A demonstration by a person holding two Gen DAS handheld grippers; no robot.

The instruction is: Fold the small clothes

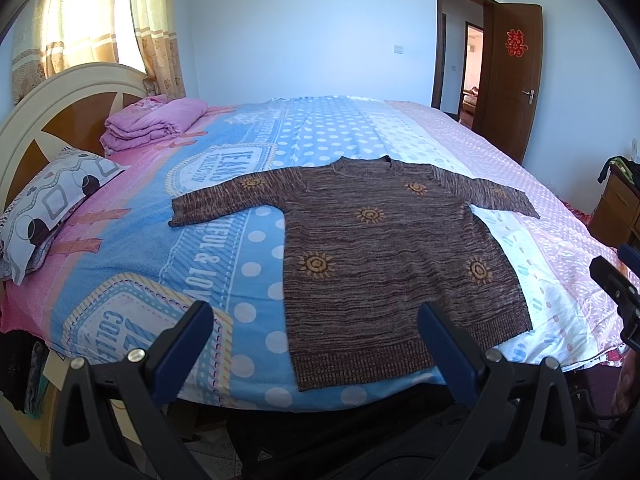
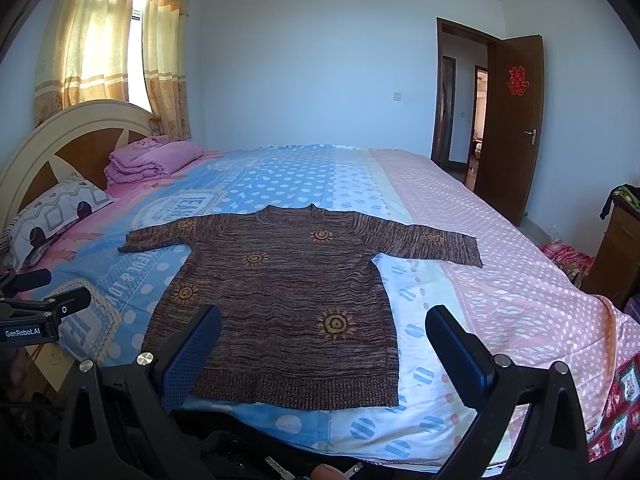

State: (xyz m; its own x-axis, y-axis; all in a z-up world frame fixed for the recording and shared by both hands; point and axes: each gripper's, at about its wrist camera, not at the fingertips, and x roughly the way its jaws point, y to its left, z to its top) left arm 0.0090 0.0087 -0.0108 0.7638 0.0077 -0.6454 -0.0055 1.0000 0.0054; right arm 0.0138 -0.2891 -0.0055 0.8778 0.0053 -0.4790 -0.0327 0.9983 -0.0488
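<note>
- Sweater [image 1: 384, 256] spread flat on bed [image 1: 224, 248], front up, sleeves out to both sides, hem near the bed's near edge (hem just short of it).
- Left gripper [image 1: 316, 320] released, jaws wide apart, held off the near edge, touching nothing.
- Right gripper [image 2: 324, 330] likewise released, empty, above the hem.
- Bare bedspread all round the sweater; widest on the far side and toward the door [image 2: 508, 120].
- Folded blanket [image 1: 154, 122] and pillow [image 1: 52, 208] well apart, by the headboard.
- Bed's foot-end corner cut off; dresser [image 2: 618, 256] partly out of frame; clutter under the bed's near edge too dark to make out.
</note>
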